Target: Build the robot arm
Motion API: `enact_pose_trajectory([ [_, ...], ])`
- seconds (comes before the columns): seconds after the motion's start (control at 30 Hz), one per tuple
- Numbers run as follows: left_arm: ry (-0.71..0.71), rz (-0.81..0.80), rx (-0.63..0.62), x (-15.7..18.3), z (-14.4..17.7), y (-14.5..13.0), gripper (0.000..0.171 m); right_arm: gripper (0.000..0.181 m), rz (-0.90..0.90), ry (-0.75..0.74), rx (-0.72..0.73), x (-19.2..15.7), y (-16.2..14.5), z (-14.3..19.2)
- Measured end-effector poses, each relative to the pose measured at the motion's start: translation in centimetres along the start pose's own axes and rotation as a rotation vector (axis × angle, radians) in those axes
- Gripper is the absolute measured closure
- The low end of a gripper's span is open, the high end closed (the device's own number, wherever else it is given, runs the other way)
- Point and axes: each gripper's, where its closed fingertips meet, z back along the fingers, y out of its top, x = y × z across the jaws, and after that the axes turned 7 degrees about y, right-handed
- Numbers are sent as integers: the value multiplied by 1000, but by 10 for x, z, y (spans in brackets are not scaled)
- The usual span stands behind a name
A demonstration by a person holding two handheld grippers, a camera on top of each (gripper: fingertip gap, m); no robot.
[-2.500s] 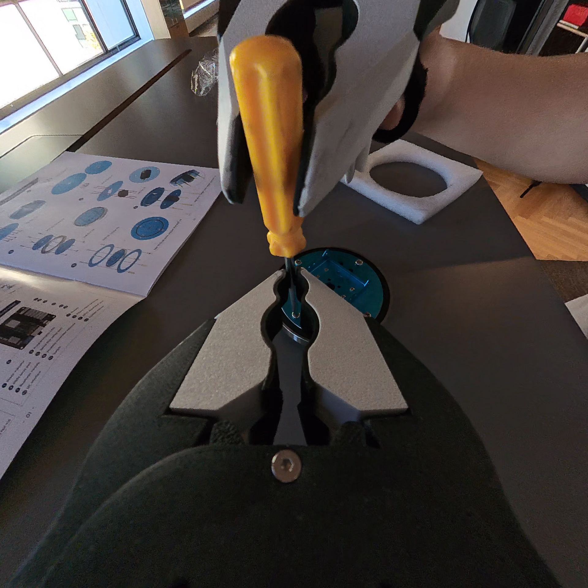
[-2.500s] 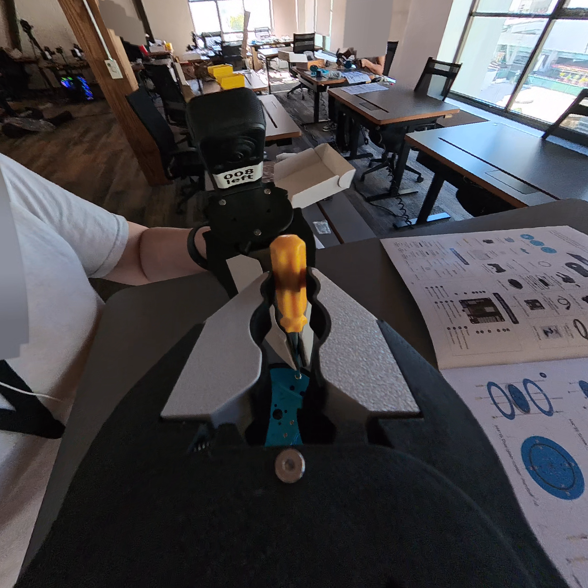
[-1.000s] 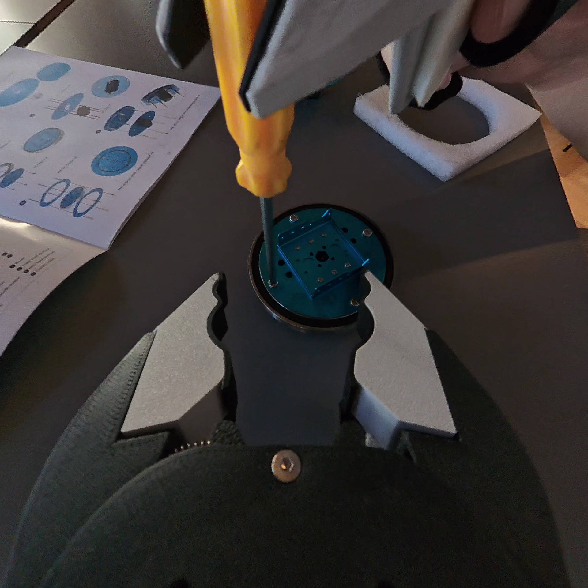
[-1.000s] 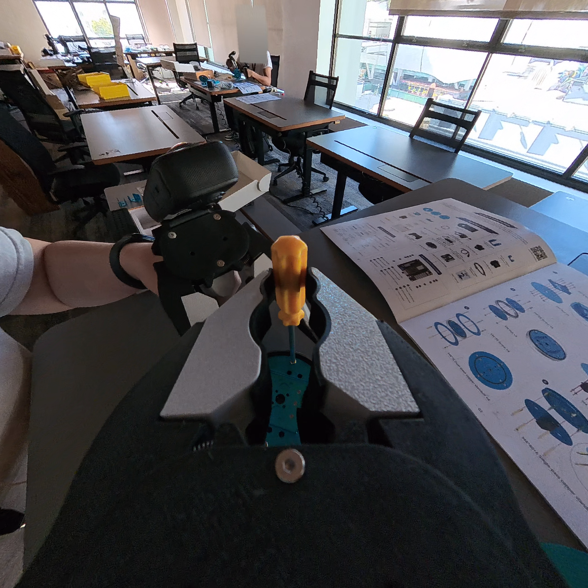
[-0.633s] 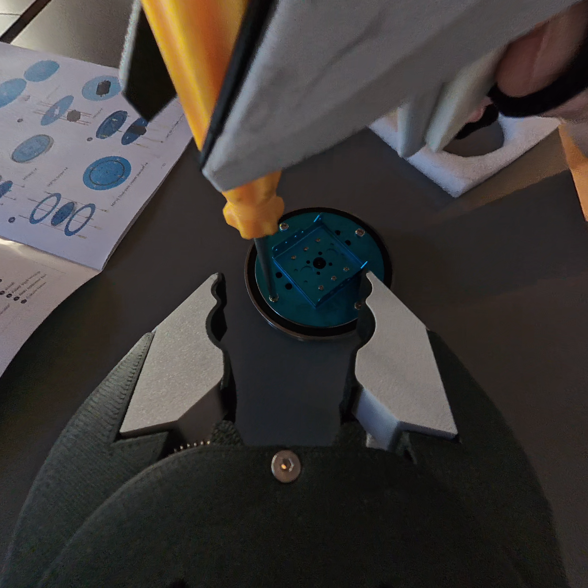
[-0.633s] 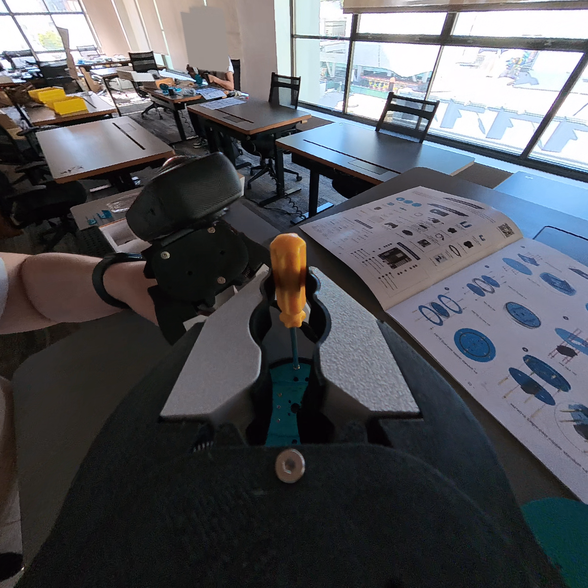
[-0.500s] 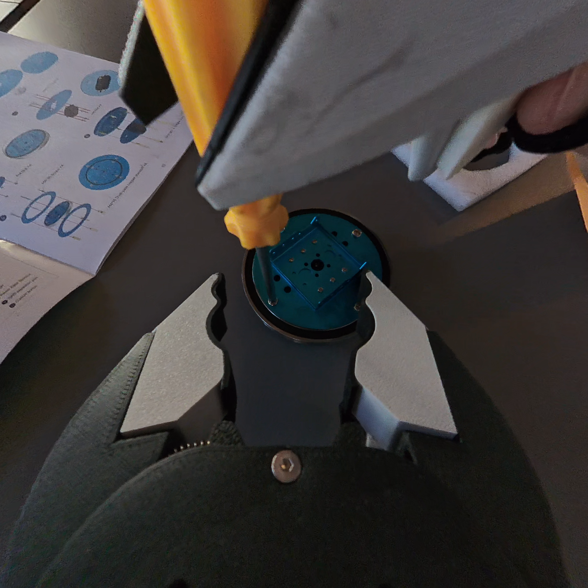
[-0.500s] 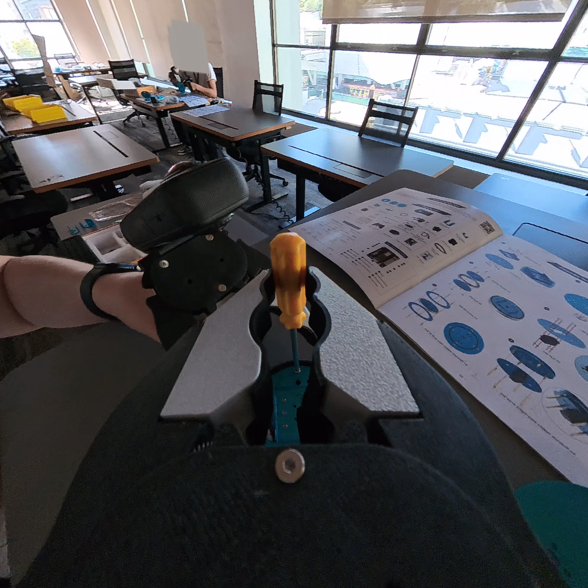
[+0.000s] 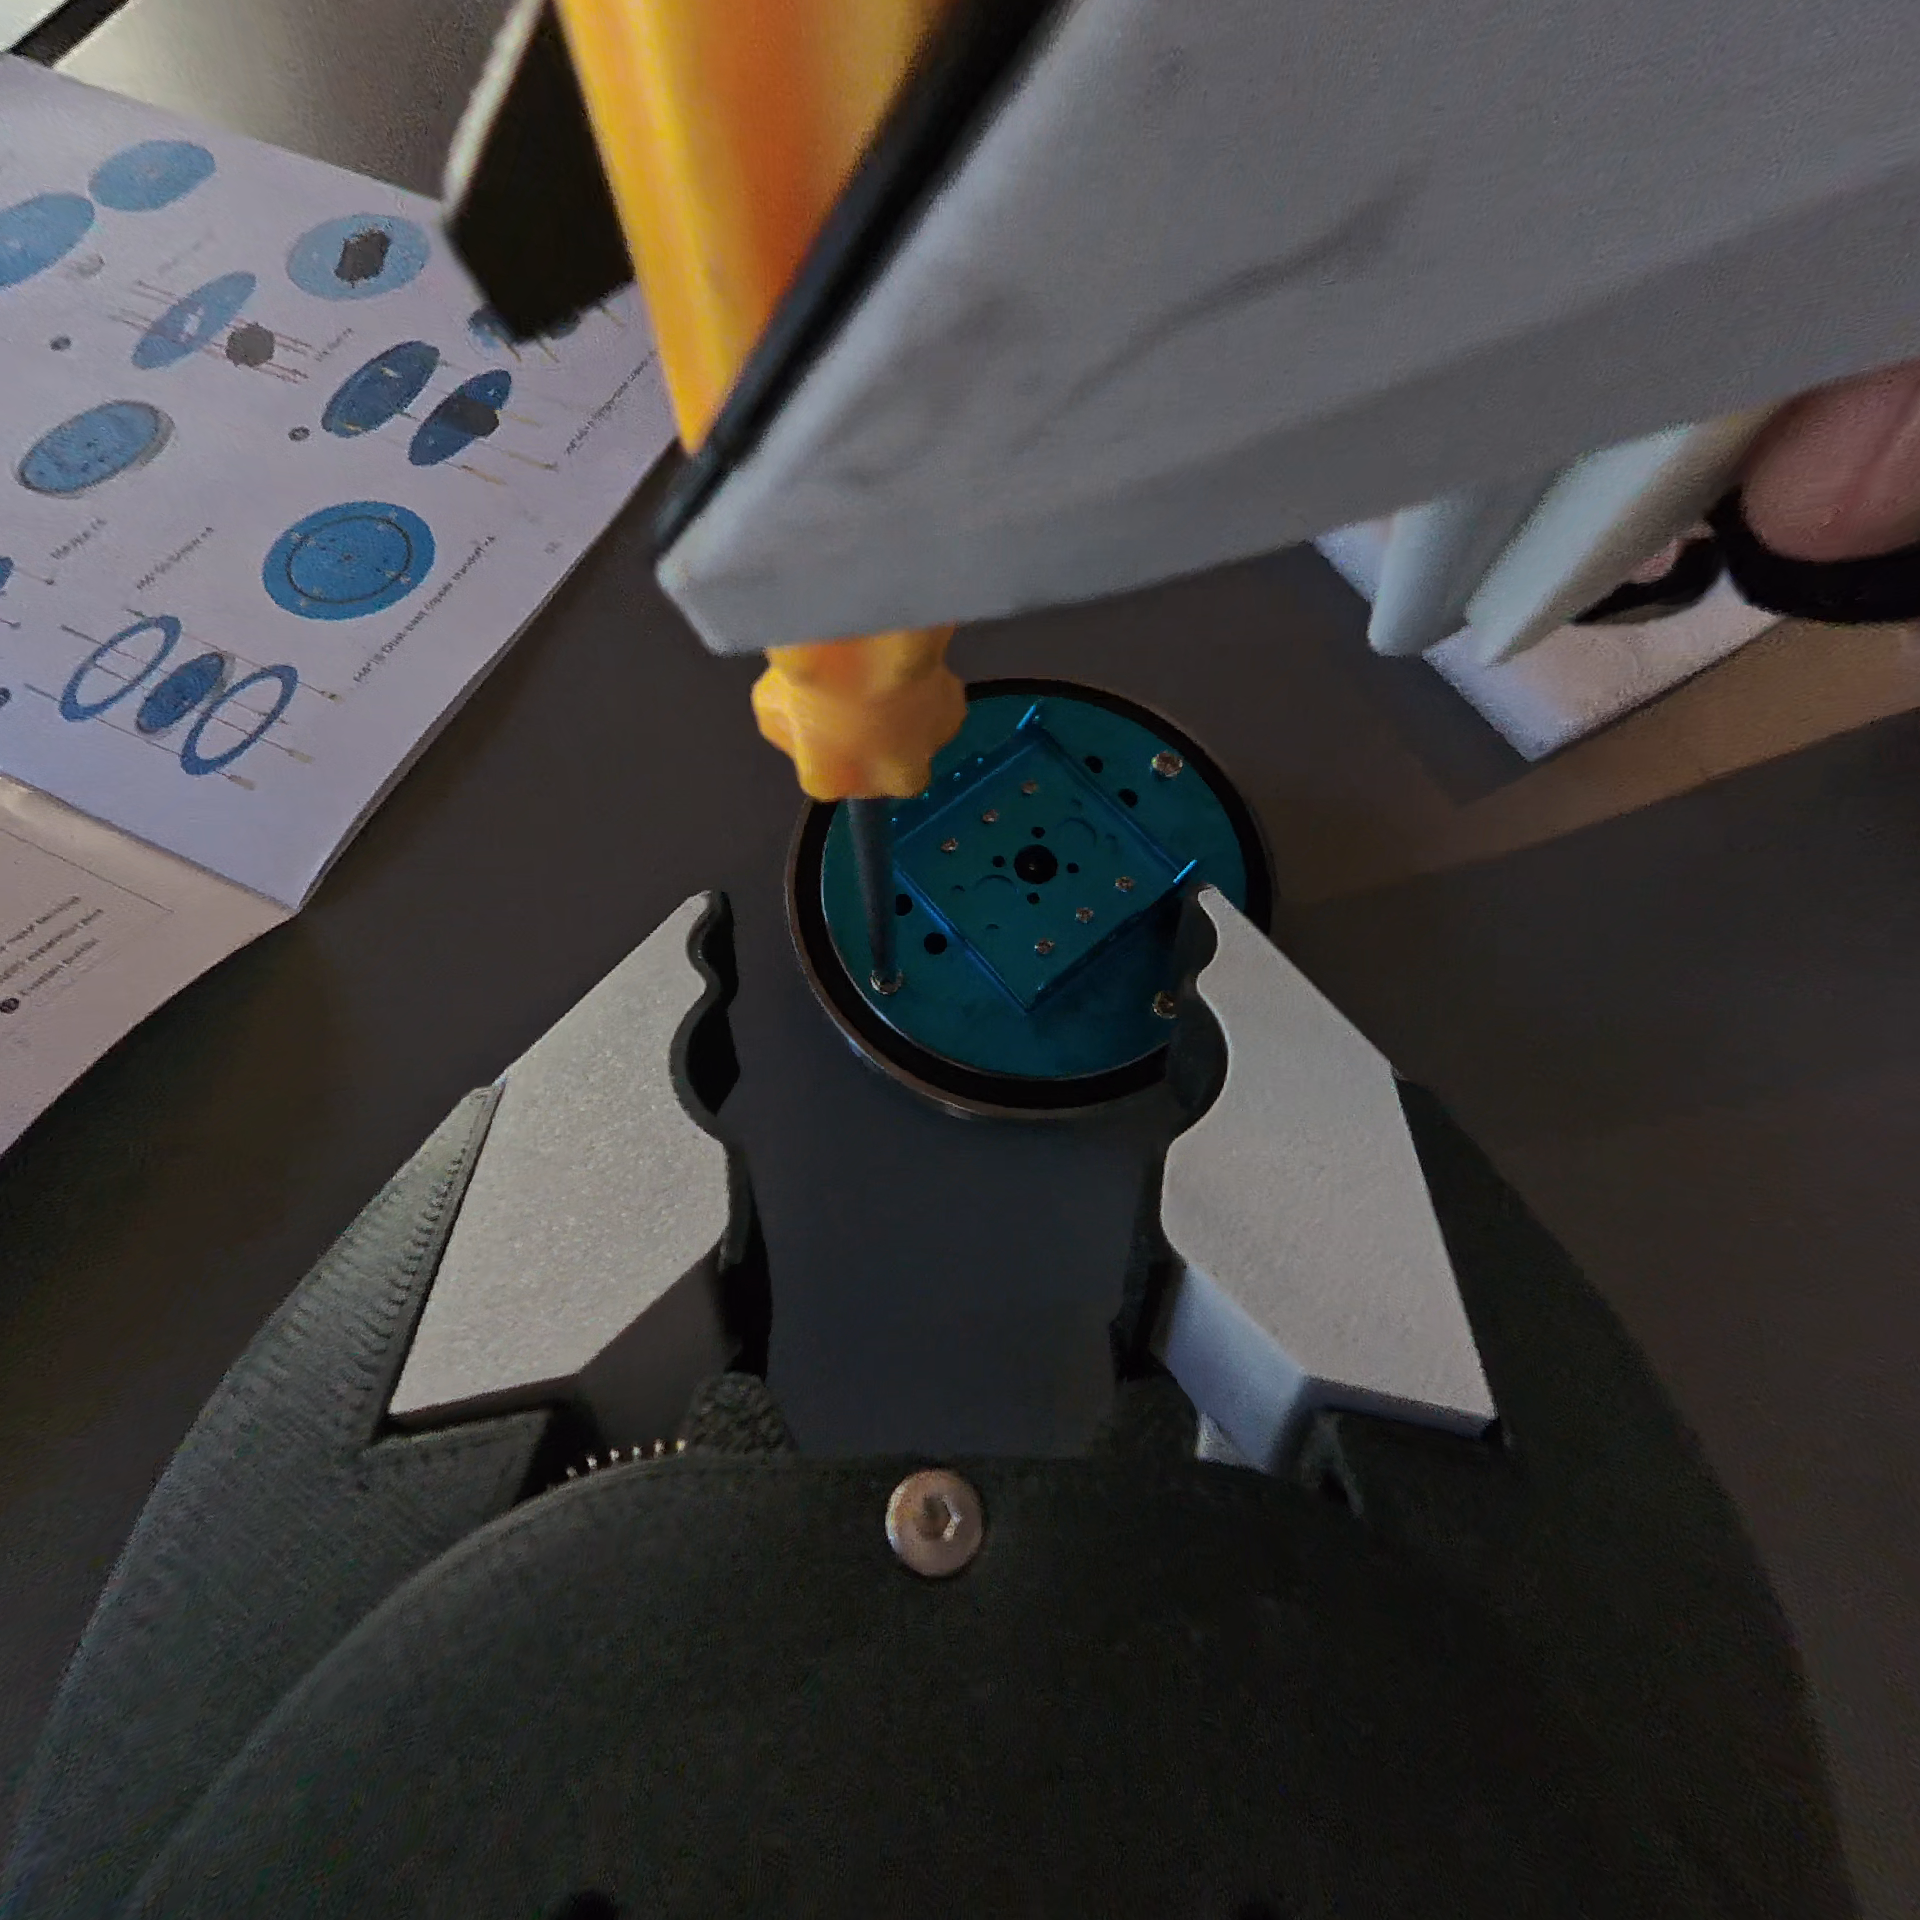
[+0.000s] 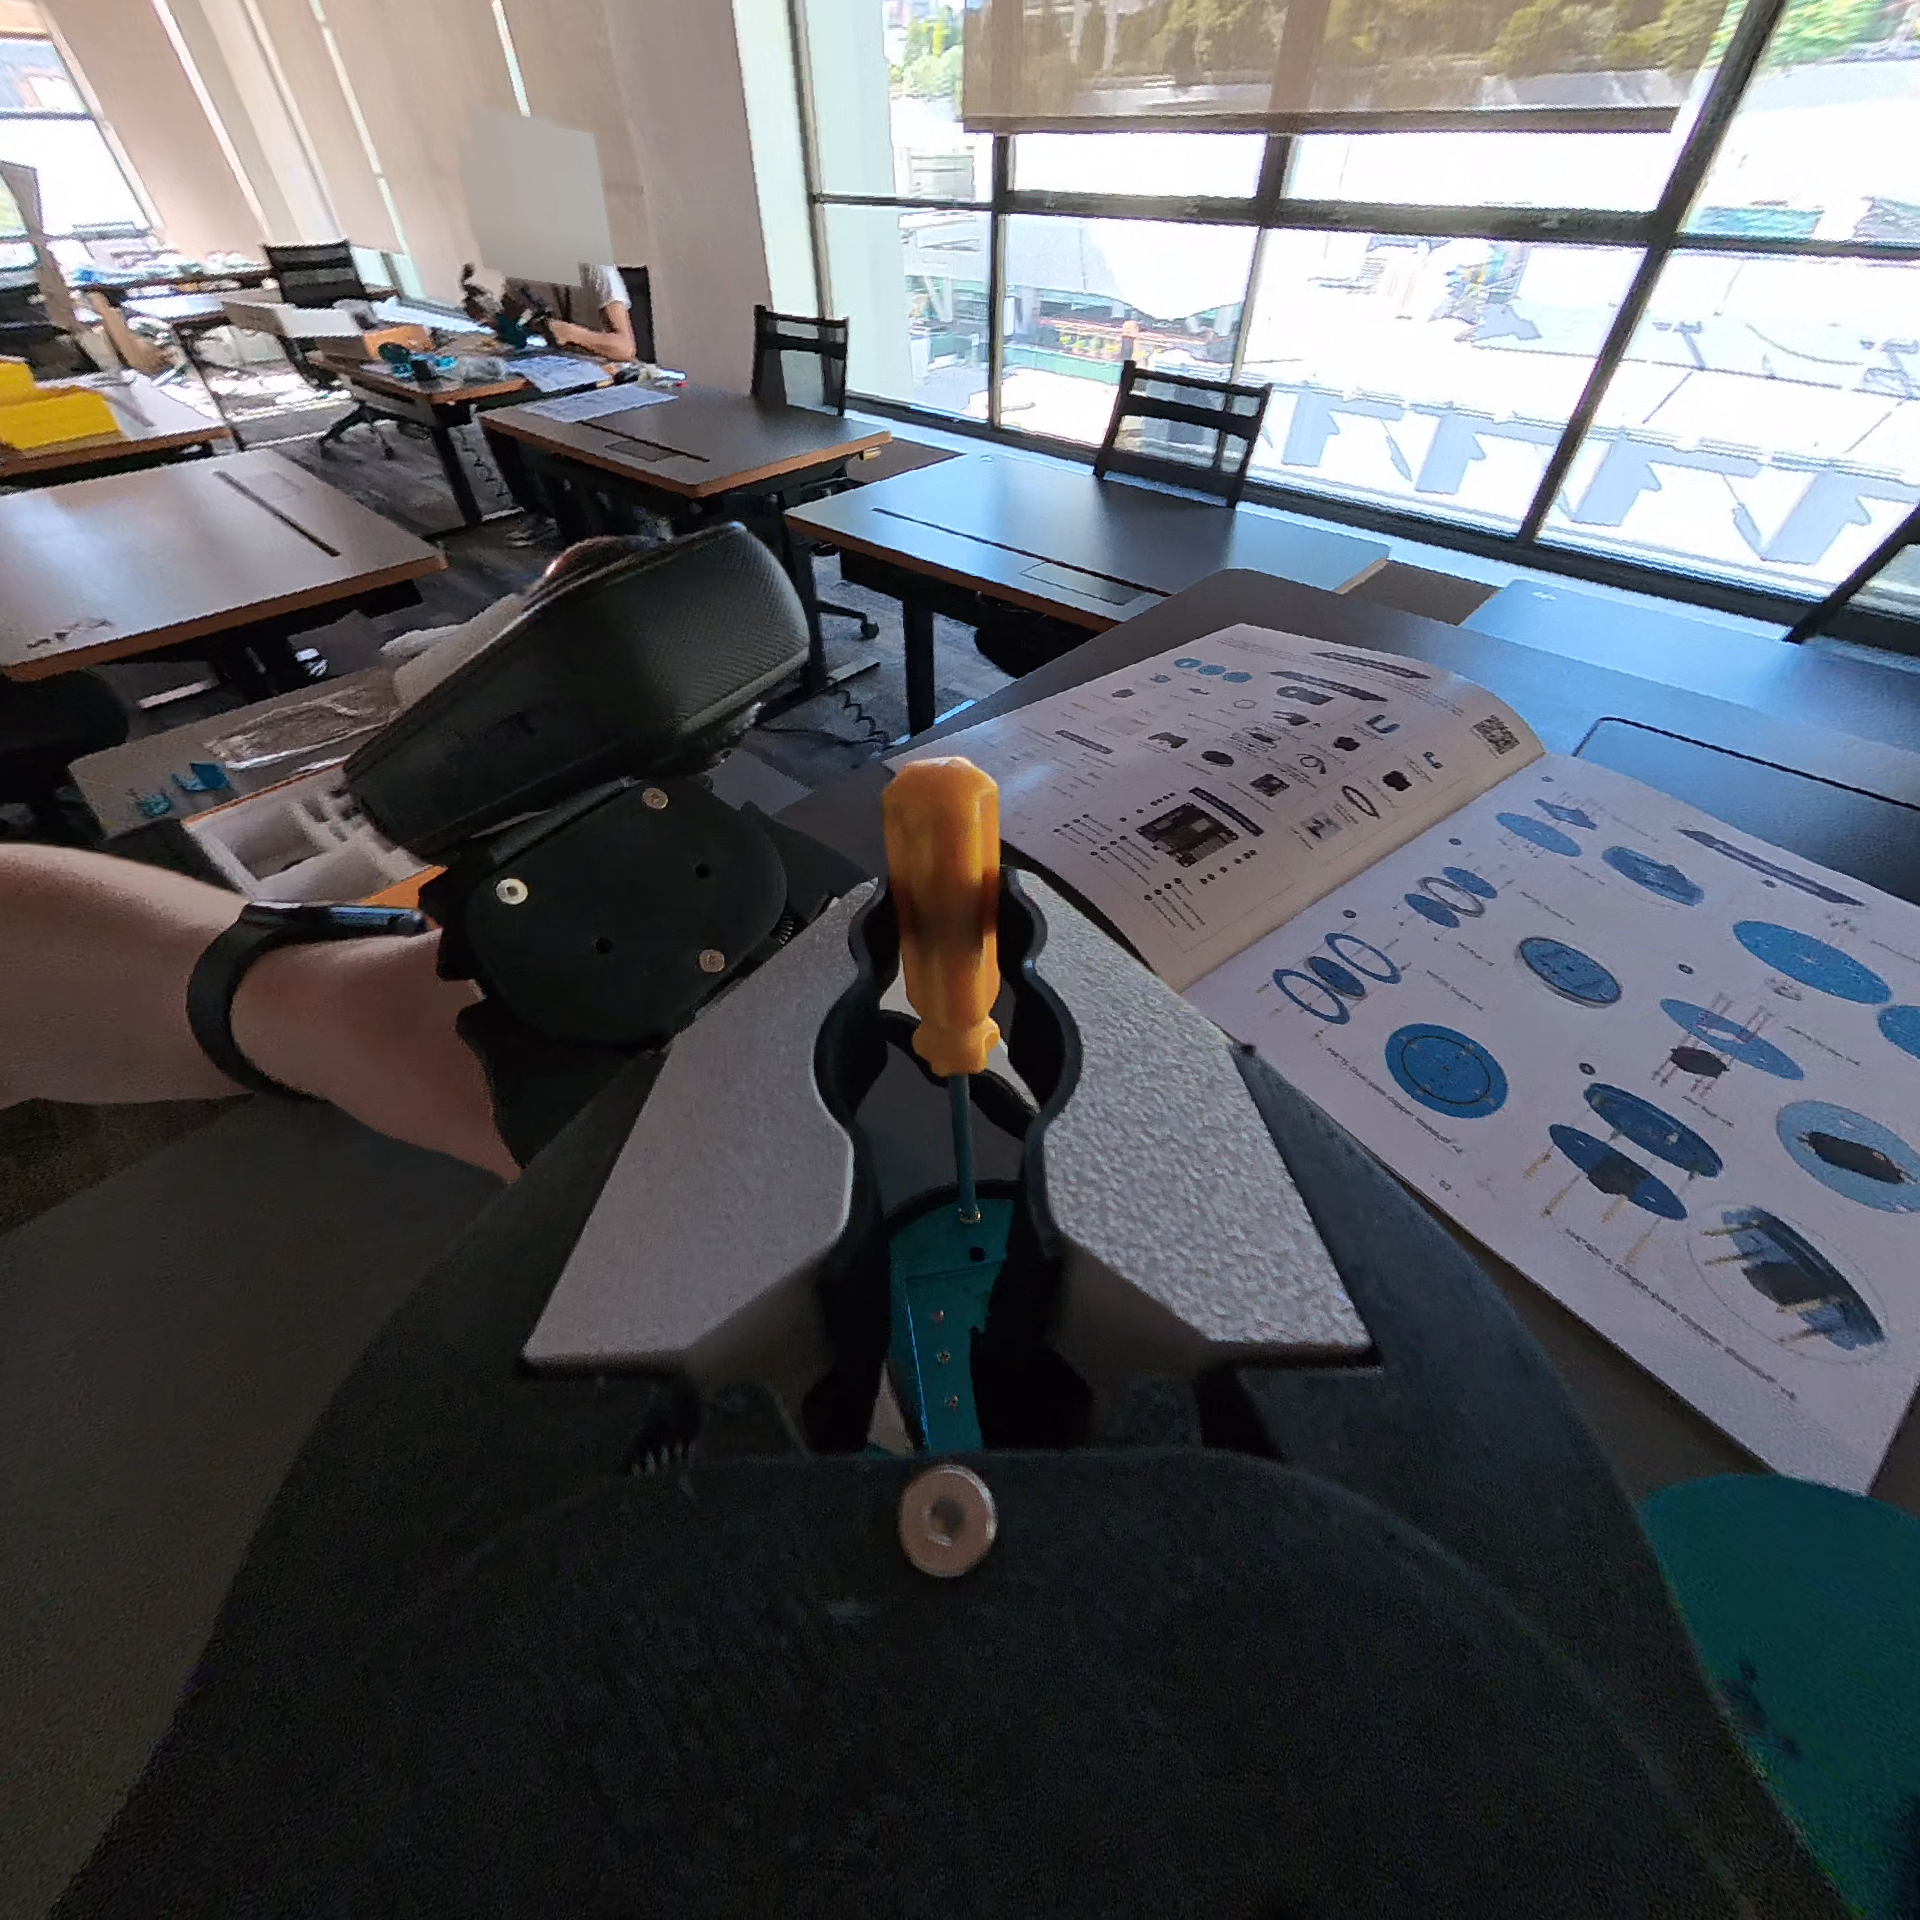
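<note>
On the dark desk (image 9: 1558, 1039) lies an open printed booklet (image 9: 208, 520) bearing blue diagrams and small text. The right tongs (image 10: 945, 997) are clenched on a yellow-handled screwdriver (image 10: 943, 914), upright, tip down on a rim screw of the round blue plate (image 9: 1029, 894). The left tongs (image 9: 956, 914) are released, just beside the plate.

Left tongs (image 9: 951, 914): fingers spread wide, nothing between them, angled downward. Right tongs (image 10: 948, 940): fingers closed together, clamped tight. Bare left forearm (image 10: 312, 1023), dark wristband.
</note>
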Motion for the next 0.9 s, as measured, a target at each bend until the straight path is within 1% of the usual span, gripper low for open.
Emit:
enact_pose_trajectory([
  [0.1, 4, 54, 7, 1, -5, 2, 88, 163, -11, -57, 20, 5, 0, 3],
  [0.2, 9, 33, 19, 3, -6, 4, 92, 163, -8, -77, 27, 6, 0, 4],
  [0.27, 10, -55, 32, 2, -3, 5, 88, 163, 0, -65, 25, 7, 0, 4],
  [0.37, -75, -200, 37, 4, 3, 2, 84, 163, -10, -20, 13, 7, -1, 7],
  [0.43, -147, -285, 84, 5, 2, 7, 81, 163, -23, -6, 16, 9, -2, 9],
  [0.47, -155, -312, 113, 2, -1, 11, 75, 163, -28, -2, 17, 10, -2, 10],
  [0.53, -268, -344, 136, 11, -3, 12, 84, 163, -30, 1, 17, 11, -2, 11],
  [0.57, -289, -340, 138, 12, -5, 13, 86, 163, -30, -1, 14, 11, -2, 12],
  [0.63, -357, -322, 137, 16, -5, 16, 101, 163, -30, 3, 8, 11, -3, 12],
  [0.67, -380, -317, 148, 17, -4, 18, 113, 163, -28, 1, 4, 12, -3, 12],
  [0.7, -381, -324, 152, 17, -4, 18, 117, 163, -25, -1, 1, 12, -3, 12],
  [0.8, -367, -357, 126, 18, -8, 14, 117, 163, -24, -1, -3, 12, -3, 11],
  [0.9, -346, -352, 126, 16, -11, 16, 110, 163, -30, 3, -3, 13, -3, 11],
])
